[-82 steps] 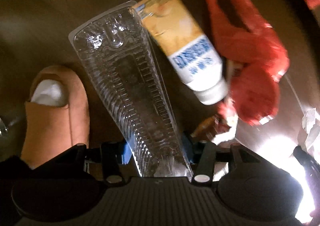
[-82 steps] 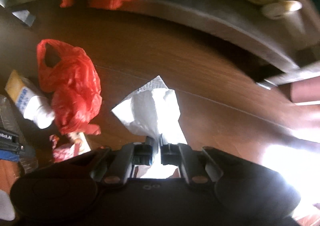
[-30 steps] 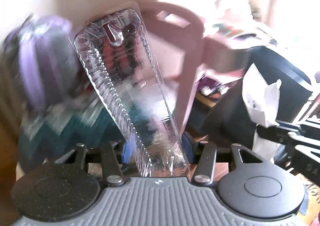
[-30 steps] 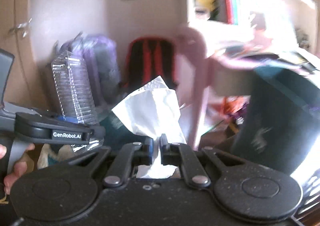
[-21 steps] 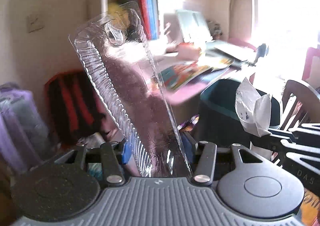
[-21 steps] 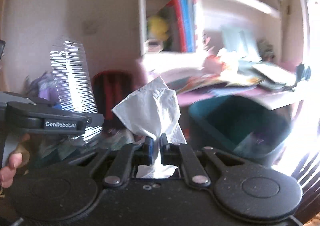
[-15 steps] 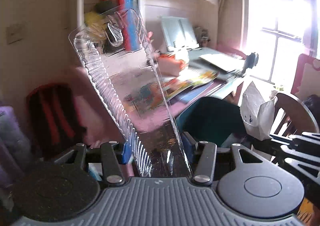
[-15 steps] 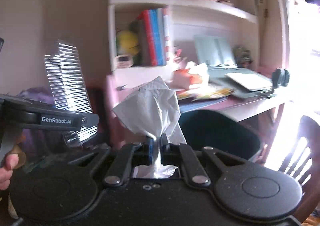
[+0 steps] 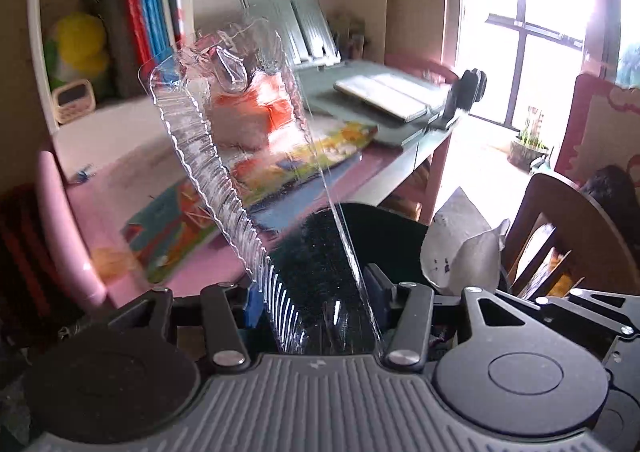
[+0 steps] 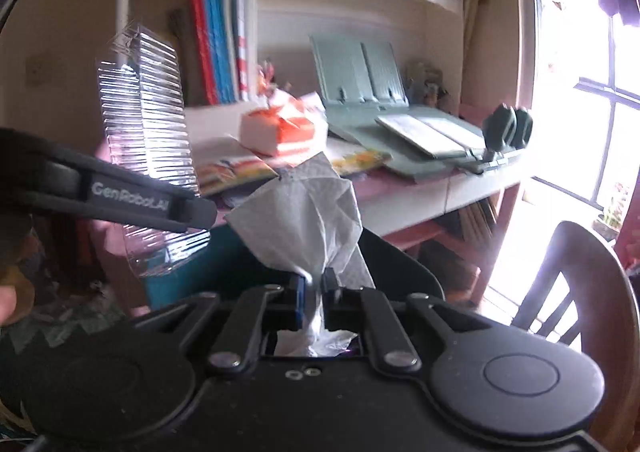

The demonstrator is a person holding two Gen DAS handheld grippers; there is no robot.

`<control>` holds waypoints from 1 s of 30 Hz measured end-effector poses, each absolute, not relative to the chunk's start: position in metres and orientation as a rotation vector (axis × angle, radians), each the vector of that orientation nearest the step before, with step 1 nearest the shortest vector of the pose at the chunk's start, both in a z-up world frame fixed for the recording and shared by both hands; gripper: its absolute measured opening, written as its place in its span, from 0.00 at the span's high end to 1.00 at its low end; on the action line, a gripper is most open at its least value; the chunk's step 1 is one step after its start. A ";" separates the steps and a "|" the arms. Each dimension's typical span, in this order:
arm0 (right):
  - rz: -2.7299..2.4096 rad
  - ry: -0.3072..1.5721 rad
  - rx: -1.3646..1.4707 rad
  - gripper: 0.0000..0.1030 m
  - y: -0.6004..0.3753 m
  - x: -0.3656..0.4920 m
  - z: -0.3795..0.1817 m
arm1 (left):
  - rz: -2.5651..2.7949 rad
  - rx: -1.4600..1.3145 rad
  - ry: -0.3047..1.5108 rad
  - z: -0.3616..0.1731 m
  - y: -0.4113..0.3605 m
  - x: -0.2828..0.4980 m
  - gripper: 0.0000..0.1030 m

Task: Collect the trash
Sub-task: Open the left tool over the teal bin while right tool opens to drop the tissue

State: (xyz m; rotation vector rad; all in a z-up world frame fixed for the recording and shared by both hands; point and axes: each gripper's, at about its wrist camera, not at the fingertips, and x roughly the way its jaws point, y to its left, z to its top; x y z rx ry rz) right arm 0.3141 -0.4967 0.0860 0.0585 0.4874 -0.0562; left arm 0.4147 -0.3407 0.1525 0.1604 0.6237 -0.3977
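Left gripper (image 9: 316,300) clamps clear plastic tray (image 9: 248,172) above dark bin (image 9: 384,224).

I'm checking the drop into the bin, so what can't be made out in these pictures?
- Bin inside: both views, hidden by the tissue, the plastic tray and the gripper bodies.
- Bin base and floor: cut off by the lower edge.
- Tray's lower end: left view, hidden behind the gripper body.
- Book titles: blurred, too small.

Glossy ribbed plastic packaging (image 9: 240,156); crumpled paper tissue (image 10: 304,208)
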 end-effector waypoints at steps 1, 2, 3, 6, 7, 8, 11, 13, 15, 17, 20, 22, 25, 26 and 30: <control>-0.058 0.499 0.061 0.92 -0.499 0.319 0.083 | -0.391 0.171 0.634 0.148 -0.347 0.422 0.51; -0.062 0.509 0.061 0.92 -0.501 0.324 0.079 | -0.385 0.182 0.645 0.141 -0.352 0.429 0.51; -0.064 0.519 0.057 0.92 -0.502 0.327 0.077 | -0.384 0.188 0.652 0.138 -0.355 0.433 0.51; -0.070 0.556 0.044 0.89 -0.503 0.334 0.067 | -0.396 0.195 0.694 0.121 -0.364 0.446 0.50; -0.066 0.570 0.041 0.89 -0.502 0.336 0.065 | -0.396 0.210 0.712 0.114 -0.368 0.450 0.51; -0.063 0.587 0.038 0.88 -0.503 0.339 0.062 | -0.395 0.226 0.723 0.110 -0.372 0.451 0.51; -0.053 0.624 0.036 0.86 -0.504 0.343 0.054 | -0.411 0.258 0.770 0.096 -0.378 0.457 0.51; -0.046 0.637 0.040 0.84 -0.505 0.344 0.050 | -0.427 0.274 0.801 0.089 -0.381 0.459 0.50; -0.045 0.650 0.046 0.82 -0.506 0.345 0.046 | -0.439 0.286 0.821 0.084 -0.383 0.459 0.50; -0.037 0.659 0.056 0.77 -0.506 0.345 0.046 | -0.452 0.297 0.838 0.080 -0.385 0.458 0.48; -0.056 0.670 0.047 0.69 -0.504 0.345 0.046 | -0.447 0.288 0.852 0.077 -0.384 0.455 0.47; -0.064 0.680 0.035 0.68 -0.503 0.345 0.045 | -0.441 0.271 0.864 0.075 -0.383 0.457 0.44; -0.080 0.690 0.027 0.64 -0.501 0.345 0.045 | -0.418 0.264 0.863 0.074 -0.378 0.456 0.33; -0.083 0.690 0.020 0.64 -0.501 0.344 0.046 | -0.420 0.264 0.858 0.074 -0.377 0.455 0.33; -0.102 0.673 -0.007 0.54 -0.498 0.338 0.049 | -0.402 0.266 0.838 0.078 -0.372 0.448 0.25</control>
